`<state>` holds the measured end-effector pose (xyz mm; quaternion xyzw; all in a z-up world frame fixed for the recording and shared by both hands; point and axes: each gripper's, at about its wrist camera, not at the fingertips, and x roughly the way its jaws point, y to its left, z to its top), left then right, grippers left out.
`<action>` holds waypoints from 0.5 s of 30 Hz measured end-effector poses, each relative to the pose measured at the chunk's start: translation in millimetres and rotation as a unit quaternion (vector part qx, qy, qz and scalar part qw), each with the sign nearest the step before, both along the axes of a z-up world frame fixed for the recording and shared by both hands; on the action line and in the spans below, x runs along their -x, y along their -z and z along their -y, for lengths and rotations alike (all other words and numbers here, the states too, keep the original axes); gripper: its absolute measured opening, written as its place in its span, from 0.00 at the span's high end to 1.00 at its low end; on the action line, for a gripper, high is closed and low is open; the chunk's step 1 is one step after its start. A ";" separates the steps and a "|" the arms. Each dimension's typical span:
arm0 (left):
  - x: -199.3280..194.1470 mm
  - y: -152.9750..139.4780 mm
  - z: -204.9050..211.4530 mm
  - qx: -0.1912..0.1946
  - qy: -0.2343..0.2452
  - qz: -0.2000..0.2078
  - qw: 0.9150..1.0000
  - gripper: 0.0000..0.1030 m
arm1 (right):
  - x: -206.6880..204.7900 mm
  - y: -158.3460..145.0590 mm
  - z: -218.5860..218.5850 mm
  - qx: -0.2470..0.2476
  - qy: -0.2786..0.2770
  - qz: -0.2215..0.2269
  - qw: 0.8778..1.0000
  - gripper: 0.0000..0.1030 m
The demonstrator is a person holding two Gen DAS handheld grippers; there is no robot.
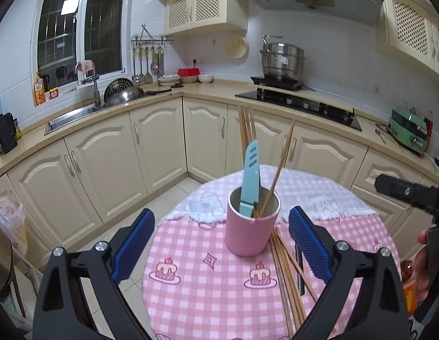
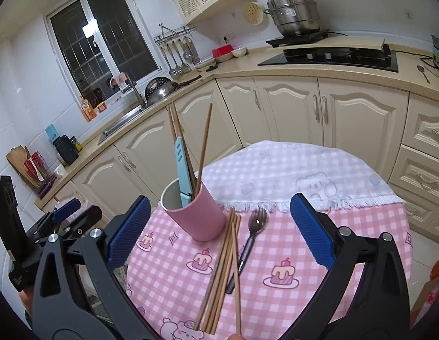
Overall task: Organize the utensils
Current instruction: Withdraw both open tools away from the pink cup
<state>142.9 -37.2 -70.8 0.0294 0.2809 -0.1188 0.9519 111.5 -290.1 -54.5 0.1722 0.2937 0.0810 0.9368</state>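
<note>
Both the left gripper (image 1: 221,245) and the right gripper (image 2: 219,229) hang wide apart and empty over the pink checked tablecloth (image 2: 276,297). The pink cup (image 2: 195,212) holds a blue sheathed knife (image 2: 182,170) and several chopsticks; loose chopsticks (image 2: 222,272) and what looks like a spork (image 2: 249,243) lie just beside it.

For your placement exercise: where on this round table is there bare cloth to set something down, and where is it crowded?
Free: the white cloth beyond the pink cup, and the pink check right of the fork. Crowded: the strip beside the cup, where the loose chopsticks lie across the fork.
</note>
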 end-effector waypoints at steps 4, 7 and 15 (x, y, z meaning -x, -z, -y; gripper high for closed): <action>1.3 16.1 6.8 -0.010 0.009 -0.016 1.000 0.09 | 0.2 10.8 1.2 0.006 0.001 -0.021 1.000 0.06; 1.2 33.0 13.4 -0.017 0.016 -0.034 0.999 0.09 | 1.0 21.0 2.7 0.009 0.000 -0.034 0.999 0.06; -7.5 76.2 32.6 -0.041 0.028 -0.087 0.995 0.09 | -0.6 49.4 11.3 0.008 0.004 -0.072 0.997 0.06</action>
